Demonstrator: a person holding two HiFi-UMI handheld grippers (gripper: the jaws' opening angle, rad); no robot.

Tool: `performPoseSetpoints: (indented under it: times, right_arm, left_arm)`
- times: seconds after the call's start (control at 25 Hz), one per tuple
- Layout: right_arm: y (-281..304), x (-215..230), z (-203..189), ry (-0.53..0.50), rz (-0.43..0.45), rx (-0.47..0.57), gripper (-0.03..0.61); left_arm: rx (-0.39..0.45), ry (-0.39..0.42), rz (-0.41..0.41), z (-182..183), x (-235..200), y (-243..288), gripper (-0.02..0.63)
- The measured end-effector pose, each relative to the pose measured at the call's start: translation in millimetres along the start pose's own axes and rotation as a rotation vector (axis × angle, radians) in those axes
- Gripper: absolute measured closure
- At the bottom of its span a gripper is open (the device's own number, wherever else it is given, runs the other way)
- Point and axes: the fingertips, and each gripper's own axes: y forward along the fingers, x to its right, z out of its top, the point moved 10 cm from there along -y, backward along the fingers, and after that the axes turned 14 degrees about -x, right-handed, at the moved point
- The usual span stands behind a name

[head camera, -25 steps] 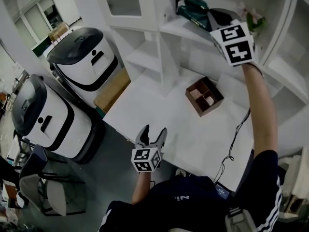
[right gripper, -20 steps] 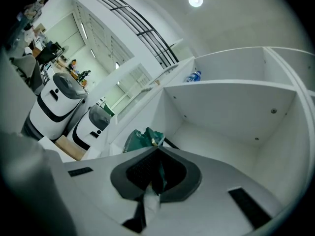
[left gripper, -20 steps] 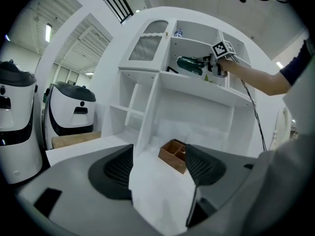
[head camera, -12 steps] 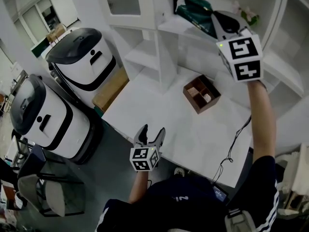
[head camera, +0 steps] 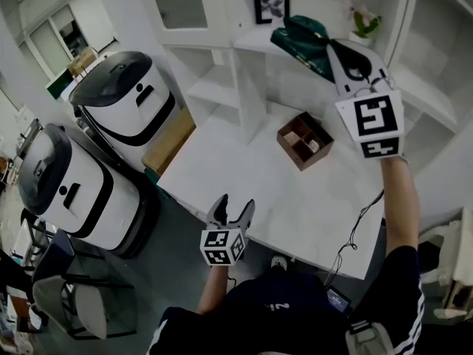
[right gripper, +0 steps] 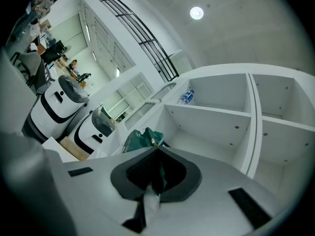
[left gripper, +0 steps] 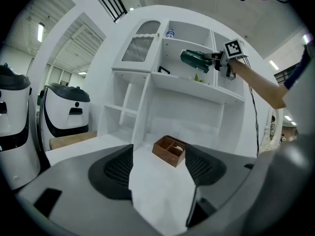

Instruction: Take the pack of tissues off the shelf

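The pack of tissues (head camera: 301,37) is a dark green soft pack. My right gripper (head camera: 334,49) is shut on one end of it, raised at arm's length in front of the white shelf unit (head camera: 255,44). In the left gripper view the pack (left gripper: 194,60) hangs clear above the shelf board, out from the right gripper (left gripper: 216,59). In the right gripper view the green wrapper (right gripper: 141,138) is pinched between the shut jaws of that gripper (right gripper: 156,167). My left gripper (head camera: 238,205) is low at the table's front edge, open and empty (left gripper: 158,166).
A brown wooden compartment box (head camera: 304,140) sits on the white table (head camera: 244,183) below the shelf. A framed picture (head camera: 270,1) and a small plant (head camera: 363,22) stand on the shelf, a water bottle (right gripper: 186,97) higher up. Two white-and-black machines (head camera: 122,102) stand left.
My right gripper has drawn back from the shelf towards me, bringing the green pack with it. The left gripper stays open, about where it was.
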Motion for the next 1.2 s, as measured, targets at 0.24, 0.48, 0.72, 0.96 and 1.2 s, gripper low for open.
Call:
performPoseSetpoints:
  times: [0.24, 0.48, 0.72, 0.96, 1.2]
  right_arm:
    - [-30.9, -10.0, -6.7, -0.012, -0.009, 0.004, 0.569]
    - [-52.3, -23.7, -15.6, -0.024, 0.005, -0.002, 0.569]
    - [-73.8, -41.5, -30.8, 0.008, 0.013, 0.004, 0.569]
    - [-93.4, -60.9, -43.5, -0.001, 0.032, -0.007, 0.569]
    - [-103.7, -81.8, -60.3, 0.028, 0.066, -0.058, 0.569]
  left_arm:
    - [0.004, 0.025, -0.031, -2.7, 8.8, -2.4, 0.282]
    - [0.013, 0.038, -0.058, -3.7, 17.8, -1.4, 0.282]
    - [0.020, 0.072, -0.072, -3.0, 26.6, -1.1, 0.282]
    - [0.040, 0.080, -0.086, -2.7, 32.5, 0.1, 0.282]
    - [0.053, 0.082, -0.103, -4.5, 40.4, -1.3, 0.282]
